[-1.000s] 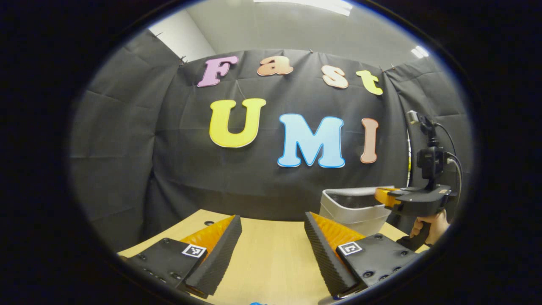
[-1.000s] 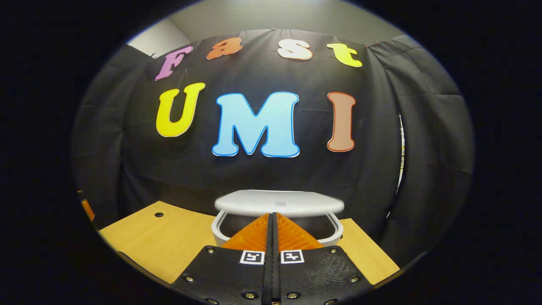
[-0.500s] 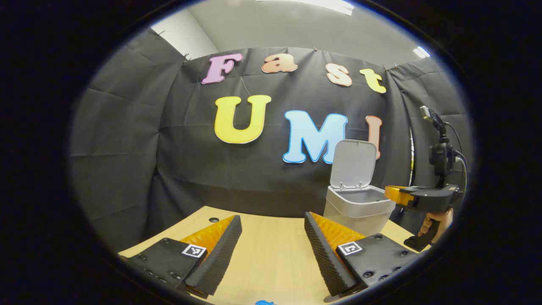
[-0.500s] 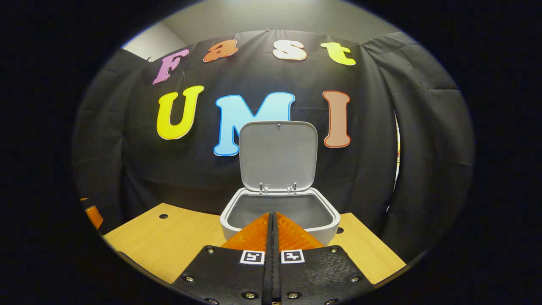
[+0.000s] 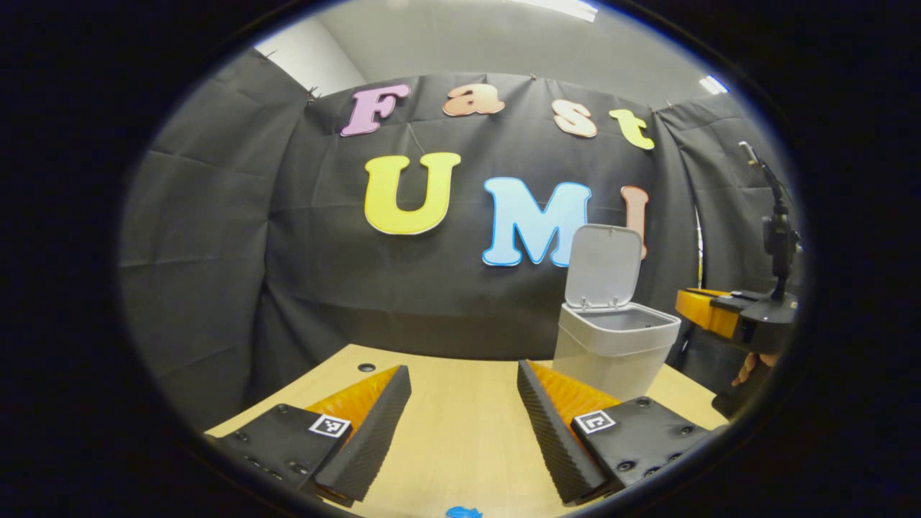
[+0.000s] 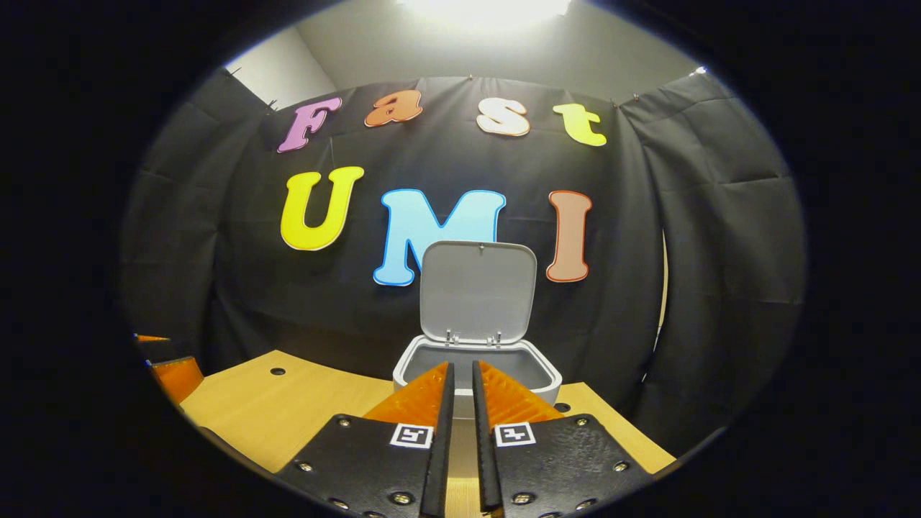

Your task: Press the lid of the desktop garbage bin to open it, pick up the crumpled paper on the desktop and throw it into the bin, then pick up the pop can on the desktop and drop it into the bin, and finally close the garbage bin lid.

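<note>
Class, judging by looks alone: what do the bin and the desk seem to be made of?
Small pale grey lidded bin: probably moulded plastic, matt, with smooth rounded edges and a thin lid. Light tan desk: wood or wood-look laminate, with faint grain and a low sheen.

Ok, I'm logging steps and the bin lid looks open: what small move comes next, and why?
Probably lower the left gripper toward the desktop to look for the crumpled paper. The lid stands upright over the open bin, the left gripper's jaws are wide apart and empty, and the right gripper hangs just short of the bin, slightly open.
</note>
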